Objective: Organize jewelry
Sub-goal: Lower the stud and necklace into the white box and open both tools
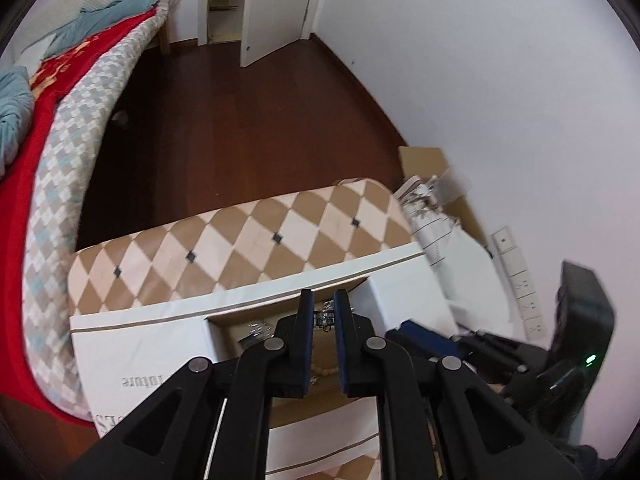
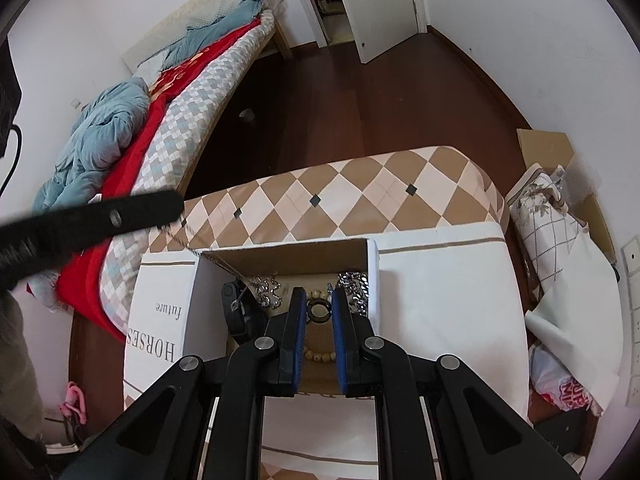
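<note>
An open cardboard box (image 2: 372, 264) with white flaps sits on the diamond-patterned table. It holds silver chains (image 2: 354, 284), a wooden bead bracelet (image 2: 320, 356) and a black piece (image 2: 236, 312). My right gripper (image 2: 319, 304) hangs over the box's middle, shut on a dark ring (image 2: 319, 312) pinched between its blue pads. My left gripper (image 1: 324, 308) is shut on a small silvery piece of jewelry (image 1: 324, 318) above the box (image 1: 224, 320). The right gripper's blue pads (image 1: 420, 336) show beside it. A thin chain (image 2: 212, 264) runs from a blurred black bar (image 2: 112, 216) down to the black piece.
The table (image 2: 360, 192) stands on a dark wood floor, with a bed (image 2: 180, 120) carrying red and blue bedding to the left. Cardboard and patterned cloth (image 2: 552, 208) are piled against the white wall on the right. An open door (image 2: 384, 8) is at the back.
</note>
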`<action>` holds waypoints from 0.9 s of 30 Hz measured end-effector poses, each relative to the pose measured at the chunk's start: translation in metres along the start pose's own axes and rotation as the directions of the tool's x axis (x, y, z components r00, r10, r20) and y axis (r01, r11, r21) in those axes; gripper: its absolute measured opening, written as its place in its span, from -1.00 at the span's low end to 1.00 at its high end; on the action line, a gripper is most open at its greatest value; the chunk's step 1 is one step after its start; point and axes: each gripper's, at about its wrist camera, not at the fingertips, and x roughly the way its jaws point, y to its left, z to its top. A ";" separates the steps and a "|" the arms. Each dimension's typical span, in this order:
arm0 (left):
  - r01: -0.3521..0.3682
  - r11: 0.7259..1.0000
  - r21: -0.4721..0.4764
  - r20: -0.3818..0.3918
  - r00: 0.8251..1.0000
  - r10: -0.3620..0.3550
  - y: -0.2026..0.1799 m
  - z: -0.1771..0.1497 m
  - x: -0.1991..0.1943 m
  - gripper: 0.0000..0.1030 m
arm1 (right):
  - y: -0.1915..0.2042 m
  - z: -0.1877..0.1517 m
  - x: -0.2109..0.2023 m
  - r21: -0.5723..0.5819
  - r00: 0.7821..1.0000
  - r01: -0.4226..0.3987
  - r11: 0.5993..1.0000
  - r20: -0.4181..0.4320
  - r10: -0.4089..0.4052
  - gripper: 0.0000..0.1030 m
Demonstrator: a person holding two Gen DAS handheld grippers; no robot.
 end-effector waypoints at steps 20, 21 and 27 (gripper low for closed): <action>-0.250 0.967 -0.049 0.032 0.967 0.252 0.026 -0.016 0.011 0.58 | -0.007 0.003 0.017 0.058 0.996 -0.023 0.998 -0.089 0.028 -0.12; -0.278 0.959 -0.050 0.047 0.959 0.280 0.028 -0.018 0.008 0.70 | -0.008 0.002 0.016 0.058 0.996 -0.016 0.998 -0.086 0.021 -0.12; -0.365 0.926 -0.095 0.073 0.925 0.373 0.043 -0.037 -0.003 0.99 | -0.008 0.000 0.004 0.026 0.996 0.066 0.997 -0.065 -0.064 0.05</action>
